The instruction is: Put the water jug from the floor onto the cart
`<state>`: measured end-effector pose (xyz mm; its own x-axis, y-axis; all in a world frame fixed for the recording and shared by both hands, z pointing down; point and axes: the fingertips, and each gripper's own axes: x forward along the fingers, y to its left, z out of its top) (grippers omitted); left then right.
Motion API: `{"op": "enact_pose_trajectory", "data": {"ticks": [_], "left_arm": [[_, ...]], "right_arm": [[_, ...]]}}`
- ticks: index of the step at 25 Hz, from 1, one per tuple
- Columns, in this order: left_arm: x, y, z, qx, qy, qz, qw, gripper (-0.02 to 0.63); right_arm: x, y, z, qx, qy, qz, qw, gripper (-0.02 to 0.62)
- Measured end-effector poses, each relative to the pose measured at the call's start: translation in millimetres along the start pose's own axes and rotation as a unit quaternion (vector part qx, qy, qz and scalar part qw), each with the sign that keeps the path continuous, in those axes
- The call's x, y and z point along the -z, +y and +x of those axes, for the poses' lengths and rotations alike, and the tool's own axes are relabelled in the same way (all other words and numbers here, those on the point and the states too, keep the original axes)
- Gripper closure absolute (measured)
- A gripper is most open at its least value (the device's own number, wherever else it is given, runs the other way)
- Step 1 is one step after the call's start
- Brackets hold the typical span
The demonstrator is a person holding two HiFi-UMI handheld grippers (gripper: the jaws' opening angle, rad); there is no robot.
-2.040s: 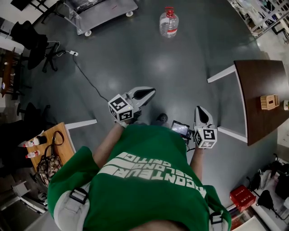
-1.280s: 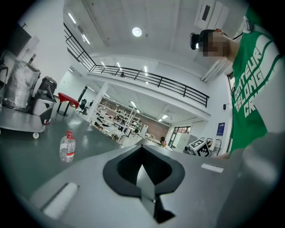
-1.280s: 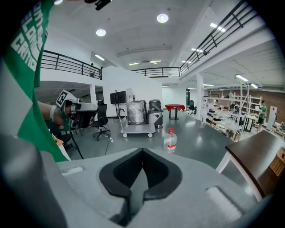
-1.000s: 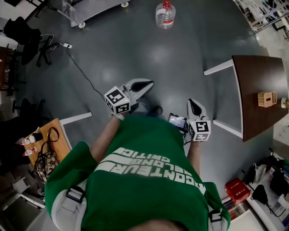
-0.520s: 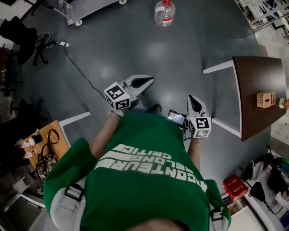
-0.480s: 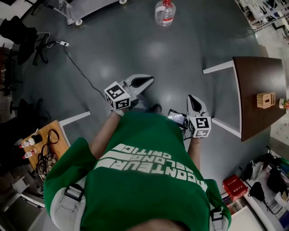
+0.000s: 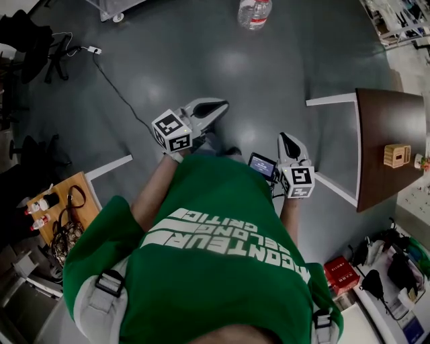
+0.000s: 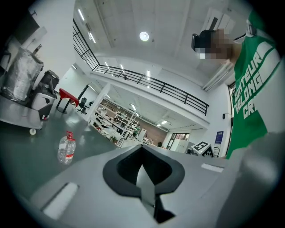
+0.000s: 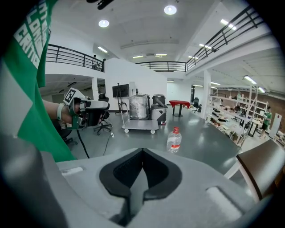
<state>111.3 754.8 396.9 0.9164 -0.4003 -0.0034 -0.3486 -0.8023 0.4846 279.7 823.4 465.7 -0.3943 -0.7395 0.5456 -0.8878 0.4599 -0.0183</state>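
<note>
The clear water jug [image 7: 254, 13] with a red cap and red label stands upright on the grey floor at the top of the head view. It also shows as the jug [image 8: 66, 148] and the jug [image 9: 174, 140], several steps ahead of both grippers. The grey wheeled cart [image 9: 140, 126] stands beyond it, loaded with wrapped bins; only the cart's corner [image 7: 111, 8] shows in the head view. My left gripper [image 7: 218, 106] and right gripper [image 7: 285, 138] are held out in front of the green shirt. Both are shut with nothing between the jaws.
A dark brown table [image 7: 390, 151] with a small wooden box stands at the right. At the left is a wooden table [image 7: 60, 215] with bottles and a bag. A power cable [image 7: 121, 94] runs across the floor, near office chairs [image 7: 30, 37]. A red box [image 7: 339, 272] lies at the lower right.
The person has walked forward with both shut grippers. The jug has slid to the top edge of the head view, and the cart has mostly left that view.
</note>
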Motion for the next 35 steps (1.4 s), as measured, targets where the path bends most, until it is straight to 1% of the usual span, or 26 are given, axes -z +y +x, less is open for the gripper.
{"op": "enact_pose_trajectory", "data": {"ticks": [6,15,22,28,35], "left_arm": [[0,14,-10,-0.003,0.002,-0.009,1.0000,0.597],[-1,35,-13,-0.008,0.003,-0.019,0.9998,0.597],[-22,63,-16,-0.008,0.000,-0.011,0.9999,0.597],[-23,76,-22,0.005,0.004,-0.007,1.0000,0.597],[-17,84,-24,0.005,0.017,-0.015,0.9997,0.598]], "right_arm": [[2,17,16,-0.010,0.017,-0.003,1.000,0.601],[-7,15,38,-0.016,0.024,-0.002,1.000,0.601],[-28,20,68,-0.021,0.020,-0.016,0.999,0.601],[-28,26,79,-0.010,0.020,-0.010,1.000,0.601],[-19,27,79,0.001,0.025,0.010,1.000,0.601]]}}
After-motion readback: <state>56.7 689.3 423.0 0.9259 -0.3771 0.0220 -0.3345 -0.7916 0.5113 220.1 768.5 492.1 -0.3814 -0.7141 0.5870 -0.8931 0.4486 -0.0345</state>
